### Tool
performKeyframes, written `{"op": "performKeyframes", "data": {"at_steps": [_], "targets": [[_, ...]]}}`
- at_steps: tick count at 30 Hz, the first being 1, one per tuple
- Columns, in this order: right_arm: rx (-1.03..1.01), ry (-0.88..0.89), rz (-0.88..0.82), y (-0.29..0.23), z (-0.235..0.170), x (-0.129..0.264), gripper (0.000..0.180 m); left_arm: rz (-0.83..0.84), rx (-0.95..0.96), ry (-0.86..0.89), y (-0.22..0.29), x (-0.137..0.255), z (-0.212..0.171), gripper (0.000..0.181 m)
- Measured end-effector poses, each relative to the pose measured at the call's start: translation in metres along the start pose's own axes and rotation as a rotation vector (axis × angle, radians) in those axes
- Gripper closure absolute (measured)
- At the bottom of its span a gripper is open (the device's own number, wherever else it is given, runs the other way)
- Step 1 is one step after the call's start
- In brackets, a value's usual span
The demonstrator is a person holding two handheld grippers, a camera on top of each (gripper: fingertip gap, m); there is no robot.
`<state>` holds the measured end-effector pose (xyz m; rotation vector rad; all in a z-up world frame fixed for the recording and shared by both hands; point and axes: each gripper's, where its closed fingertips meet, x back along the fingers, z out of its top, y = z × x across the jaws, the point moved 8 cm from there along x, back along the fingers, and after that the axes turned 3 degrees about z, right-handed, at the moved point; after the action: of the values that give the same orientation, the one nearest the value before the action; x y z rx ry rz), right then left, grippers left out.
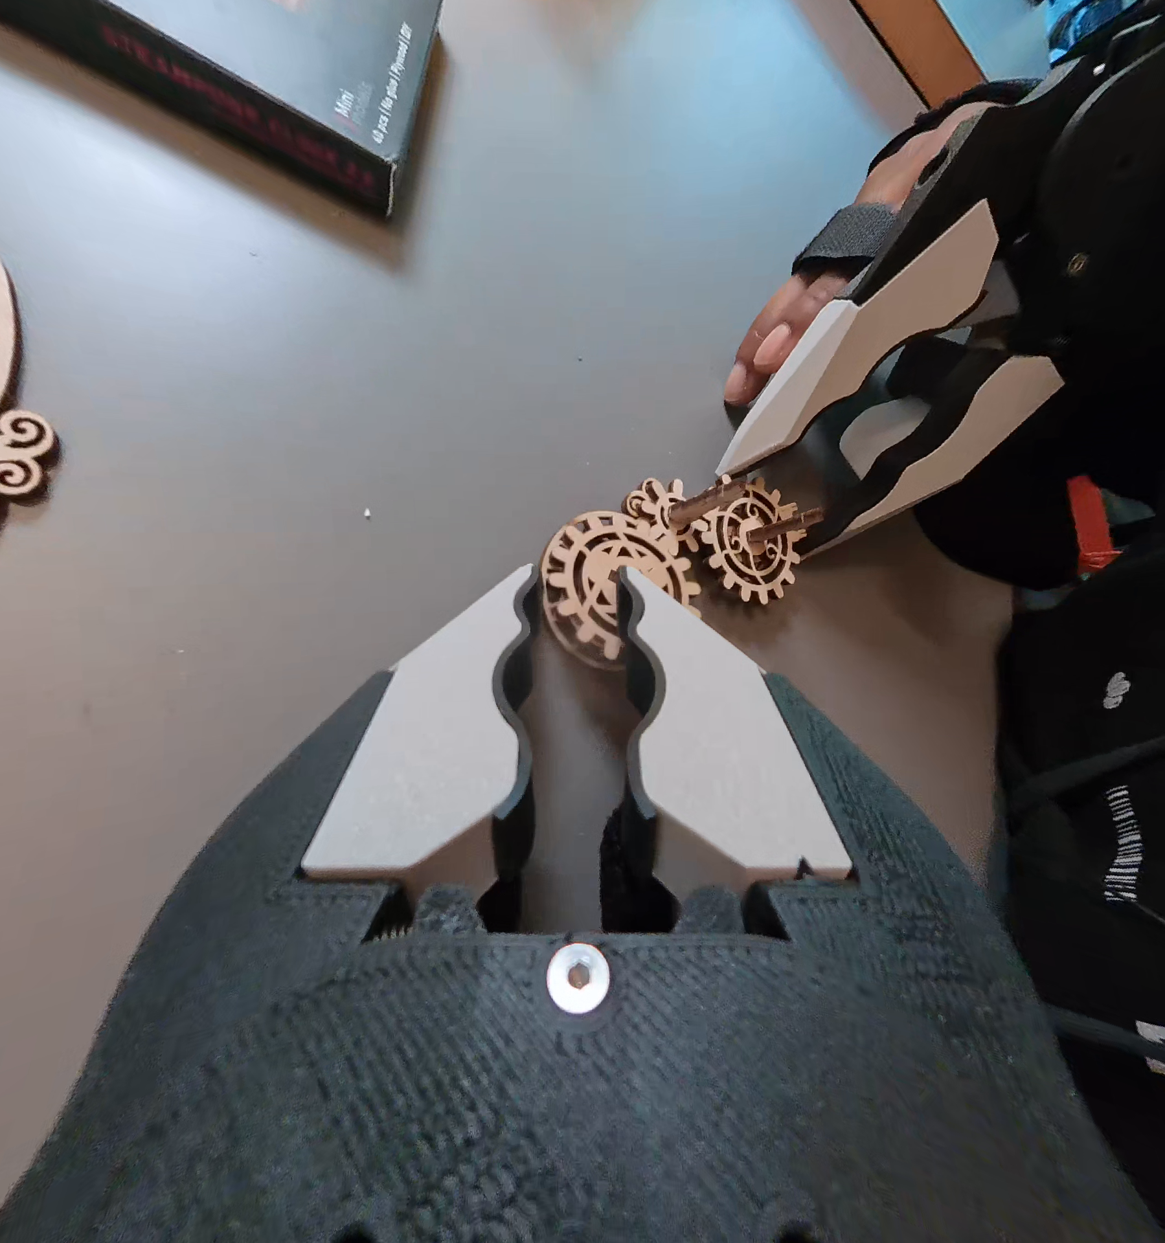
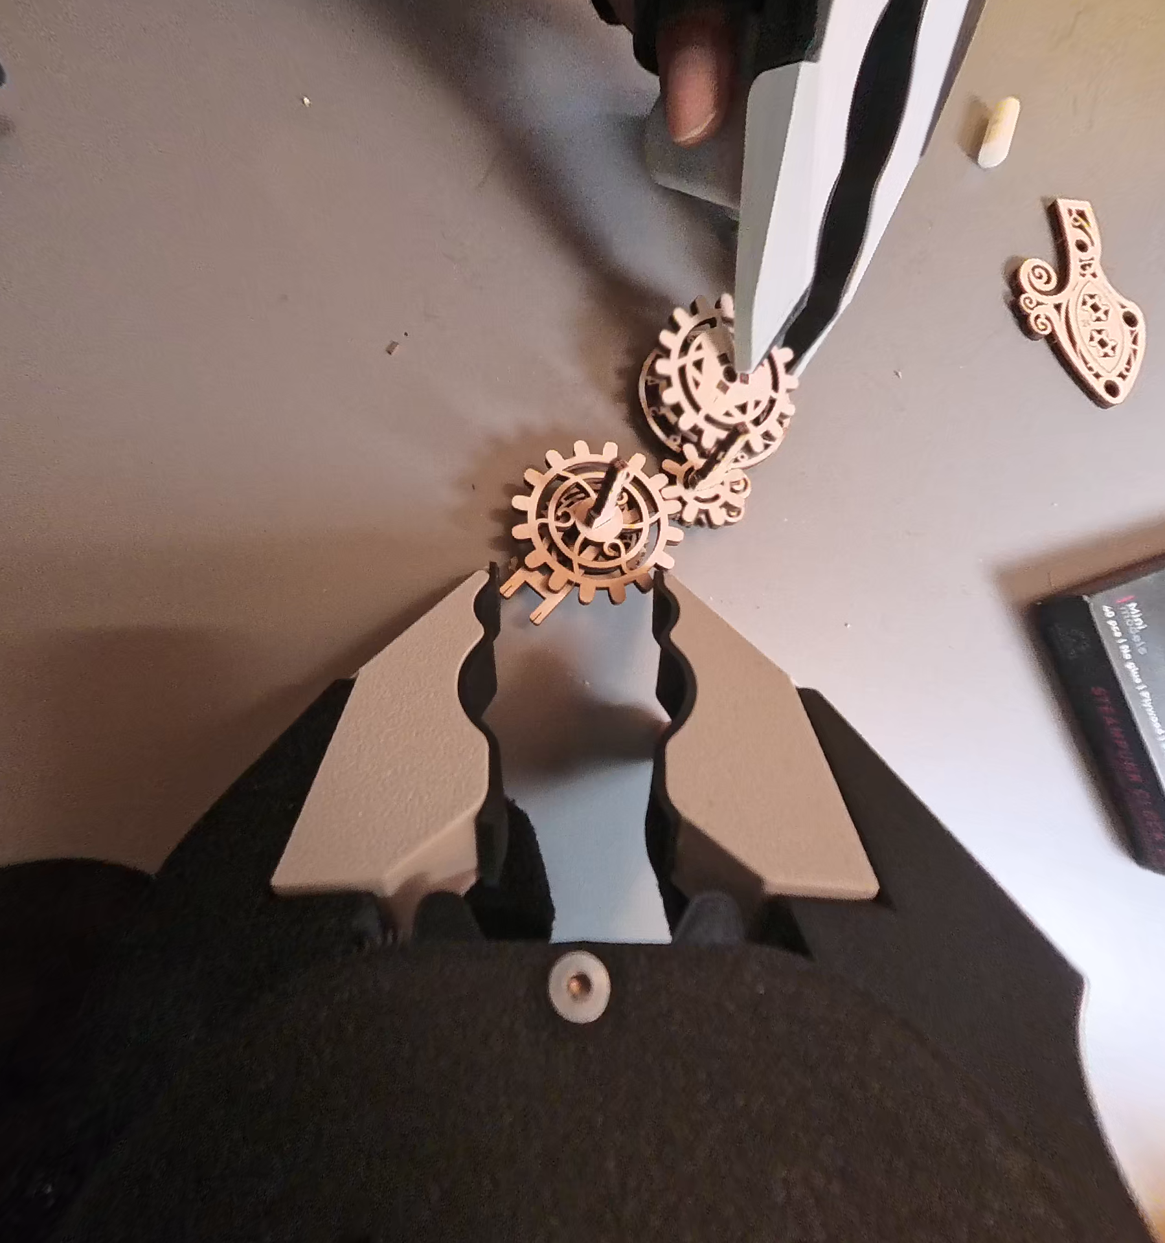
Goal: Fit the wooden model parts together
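Left wrist view, left fingers [image 1: 576,575]: I read them as nearly together, pinching the rim of the large gear [image 1: 610,588], which stands tilted on edge on the bench [image 1: 297,471].
Right wrist view, right fingers [image 2: 574,582]: apart and holding nothing; their tips sit just short of the medium gear [image 2: 593,521], one to each side of its near edge.
Medium gear: lies on the bench with a dark axle [image 2: 608,494] rising from its hub; a small comb-like wooden piece [image 2: 536,592] pokes out beneath it.
Small gear [image 2: 707,494]: sits between the other two, touching both, with its own short axle.
Gear cluster: all three meet at their teeth; whether any are already joined, I cannot tell.
Surroundings: an ornate wooden plate [image 2: 1081,309] and a pale peg [image 2: 998,131] lie well apart; the dark kit box [image 2: 1144,726] rests at the bench edge.
Step in hand: I judge I am steadying the large gear while lining up to take the medium one.
Next move: advance the right fingers around the medium gear, close gently on it, keep the axle upright.
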<state>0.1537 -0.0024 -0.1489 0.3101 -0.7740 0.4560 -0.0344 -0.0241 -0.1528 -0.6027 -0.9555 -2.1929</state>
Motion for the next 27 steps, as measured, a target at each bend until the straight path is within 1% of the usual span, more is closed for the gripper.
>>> {"op": "performKeyframes", "data": {"at_steps": [6,11,15,18,21,22,24,26,27], "targets": [[0.007,0.011,0.006,0.0,-0.002,0.001,0.137,0.02,-0.045,0.002,0.001,-0.001,0.0,0.153],[-0.01,0.042,0.01,0.001,-0.002,0.002,0.137,0.111,-0.182,0.03,0.006,0.001,0.0,0.15],[-0.036,0.082,-0.001,0.003,-0.002,0.004,0.137,0.127,-0.137,0.081,0.0,0.011,0.001,0.149],[-0.059,0.115,-0.009,0.003,-0.002,0.007,0.137,0.057,-0.03,0.149,-0.003,0.023,0.002,0.148],[-0.06,0.159,-0.047,0.003,0.002,0.011,0.138,-0.027,0.073,0.179,-0.004,0.028,-0.002,0.144],[-0.051,0.18,-0.065,0.003,0.004,0.012,0.137,-0.079,0.12,0.194,-0.004,0.028,-0.003,0.141],[-0.008,0.219,-0.11,0.002,0.01,0.016,0.137,-0.228,0.231,0.276,-0.001,0.029,-0.002,0.134],[0.061,0.23,-0.172,0.001,0.013,0.018,0.137,-0.352,0.339,0.338,-0.002,0.032,-0.001,0.129],[0.08,0.239,-0.19,0.001,0.015,0.019,0.137,-0.392,0.37,0.341,-0.002,0.032,-0.002,0.129]]}}
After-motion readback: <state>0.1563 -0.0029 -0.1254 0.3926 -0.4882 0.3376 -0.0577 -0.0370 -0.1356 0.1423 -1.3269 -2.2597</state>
